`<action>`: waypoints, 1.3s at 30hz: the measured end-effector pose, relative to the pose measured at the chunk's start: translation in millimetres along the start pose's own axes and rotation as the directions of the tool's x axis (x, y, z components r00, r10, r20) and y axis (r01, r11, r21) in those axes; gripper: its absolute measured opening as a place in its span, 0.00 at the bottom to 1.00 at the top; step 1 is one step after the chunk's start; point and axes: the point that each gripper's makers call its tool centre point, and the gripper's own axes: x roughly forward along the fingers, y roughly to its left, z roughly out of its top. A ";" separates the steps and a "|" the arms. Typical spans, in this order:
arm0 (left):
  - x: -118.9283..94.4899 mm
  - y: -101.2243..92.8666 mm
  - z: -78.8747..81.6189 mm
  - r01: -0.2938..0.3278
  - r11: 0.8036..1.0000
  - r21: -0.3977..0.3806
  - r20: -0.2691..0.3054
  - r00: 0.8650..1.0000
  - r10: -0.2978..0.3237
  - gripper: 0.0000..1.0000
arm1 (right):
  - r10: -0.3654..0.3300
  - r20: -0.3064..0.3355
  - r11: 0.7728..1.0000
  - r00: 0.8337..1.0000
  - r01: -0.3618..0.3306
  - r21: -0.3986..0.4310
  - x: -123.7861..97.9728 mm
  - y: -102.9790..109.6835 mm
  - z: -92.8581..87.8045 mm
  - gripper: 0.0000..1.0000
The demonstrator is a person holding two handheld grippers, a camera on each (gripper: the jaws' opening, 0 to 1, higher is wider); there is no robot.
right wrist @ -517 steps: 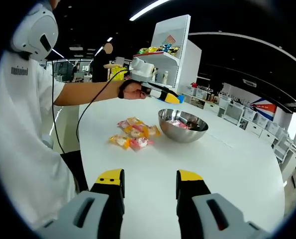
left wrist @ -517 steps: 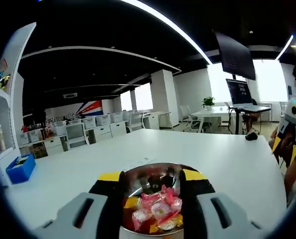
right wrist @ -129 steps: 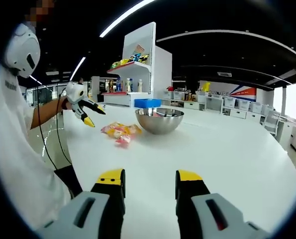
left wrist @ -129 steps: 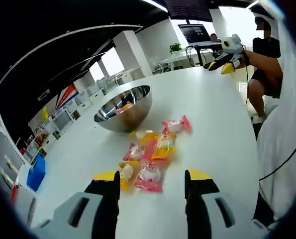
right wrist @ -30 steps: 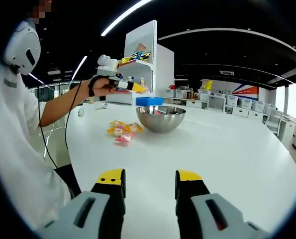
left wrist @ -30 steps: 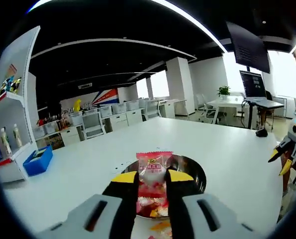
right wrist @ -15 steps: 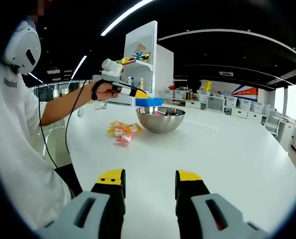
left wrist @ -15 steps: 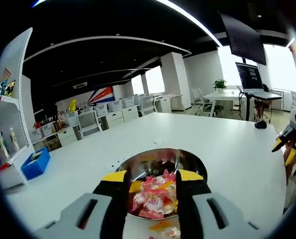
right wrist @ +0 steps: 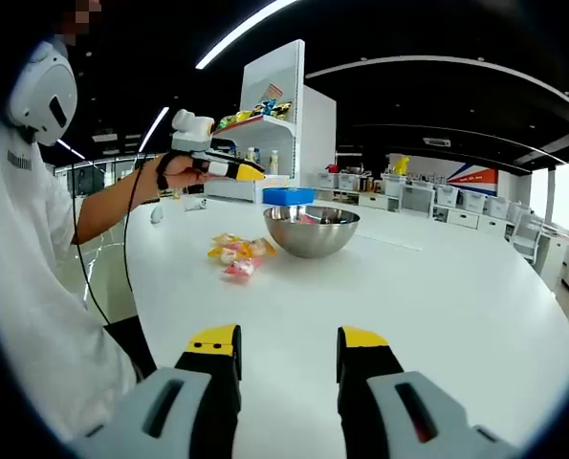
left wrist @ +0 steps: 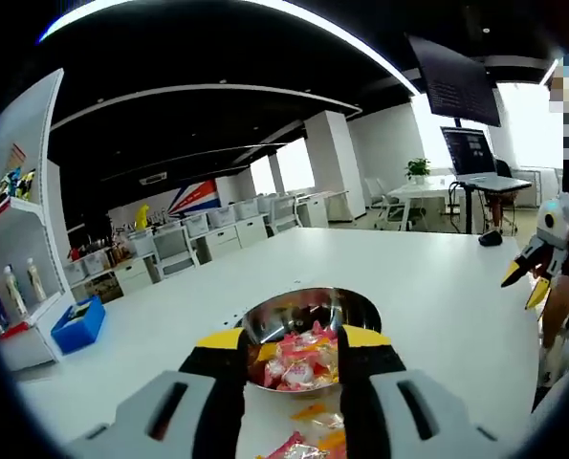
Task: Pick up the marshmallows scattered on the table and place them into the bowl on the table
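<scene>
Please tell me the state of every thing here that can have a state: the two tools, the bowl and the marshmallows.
Left tool: open, holds nothing, above the table near the bowl.
Right tool: open, empty, apart from the pile.
Bowl: upright on the table, with wrapped marshmallows inside.
Loose marshmallows: in a small pile on the table beside the bowl.

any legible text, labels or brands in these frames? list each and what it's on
None legible.
Marshmallow wrappers: print too small to read.
Sleeve marking: blurred.
Shelf items: labels too small.
Wall graphic: no readable words.
Monitors: content unreadable.
</scene>
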 end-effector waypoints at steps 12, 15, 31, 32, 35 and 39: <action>-31.9 7.8 -24.0 -0.006 1.000 0.006 -0.023 1.000 0.007 0.39 | 0.006 -0.008 1.000 1.000 -0.006 0.004 2.6 0.8 -1.7 0.39; -44.6 8.0 -29.9 -0.014 1.000 0.009 -0.020 1.000 0.014 0.39 | 0.005 -0.012 1.000 1.000 -0.005 0.003 3.1 0.9 -1.2 0.39; -87.3 8.0 -70.9 -0.081 0.997 -0.005 -0.069 0.994 0.080 0.39 | 0.008 -0.011 1.000 1.000 -0.008 0.008 4.1 -3.8 -2.2 0.39; -89.9 6.4 -75.4 -0.084 0.996 -0.007 -0.074 0.994 0.083 0.39 | 0.009 -0.011 1.000 1.000 -0.009 0.009 4.5 -4.3 -2.6 0.39; -93.2 6.2 -83.2 -0.087 0.996 -0.012 -0.090 0.992 0.086 0.39 | 0.011 -0.013 1.000 1.000 -0.011 0.006 6.3 -5.8 -2.7 0.39; -95.7 8.1 -86.4 -0.091 0.996 -0.007 -0.102 0.991 0.090 0.39 | 0.024 -0.015 1.000 1.000 -0.024 -0.003 9.0 -3.4 -1.3 0.39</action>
